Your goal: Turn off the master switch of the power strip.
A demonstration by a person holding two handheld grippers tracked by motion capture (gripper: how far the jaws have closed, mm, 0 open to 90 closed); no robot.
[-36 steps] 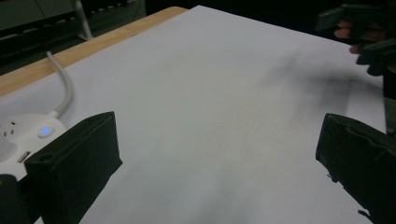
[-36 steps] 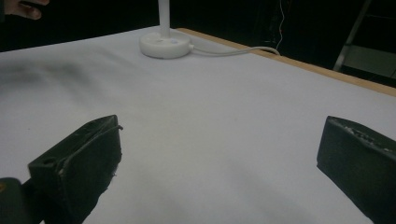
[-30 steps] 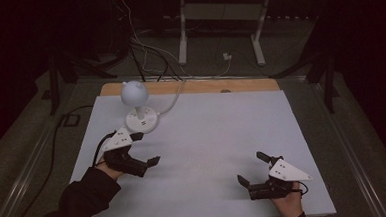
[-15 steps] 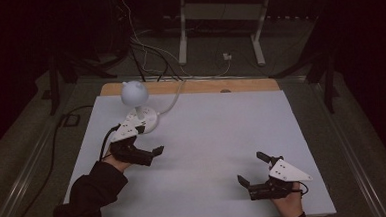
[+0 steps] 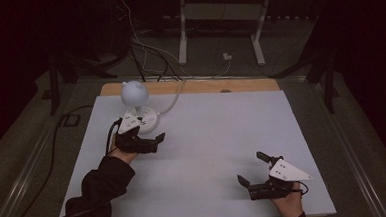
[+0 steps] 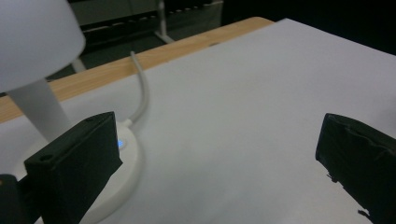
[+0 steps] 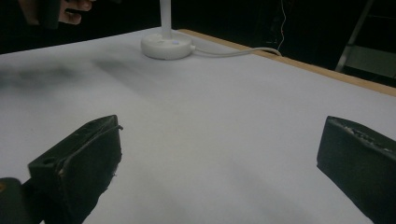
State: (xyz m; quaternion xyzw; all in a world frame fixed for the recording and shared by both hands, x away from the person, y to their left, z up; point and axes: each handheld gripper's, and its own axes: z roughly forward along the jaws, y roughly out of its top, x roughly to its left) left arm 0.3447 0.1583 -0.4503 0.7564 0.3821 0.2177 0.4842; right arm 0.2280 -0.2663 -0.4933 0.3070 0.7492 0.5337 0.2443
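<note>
A small white lamp stands at the back left of the table, with a round shade [image 5: 134,93] on a stem above a disc base [image 5: 147,121]. My left gripper [image 5: 152,131] is open just in front of that base, nothing between its jaws. In the left gripper view, the left jaw overlaps the lamp base [image 6: 122,161], which shows a small blue light [image 6: 120,143] under the shade [image 6: 35,39]. My right gripper [image 5: 249,168] rests open and empty near the front right. In the right gripper view the lamp base [image 7: 166,46] lies far ahead.
A white sheet [image 5: 217,132] covers the table, with a wooden strip [image 5: 200,86] along the back edge. The lamp's white cable [image 5: 173,100] runs off the back. Beyond the table are dark floor, cables and a stand's legs [image 5: 219,27].
My left gripper has moved forward and slightly right, up to the lamp's base. The right gripper has stayed put.
</note>
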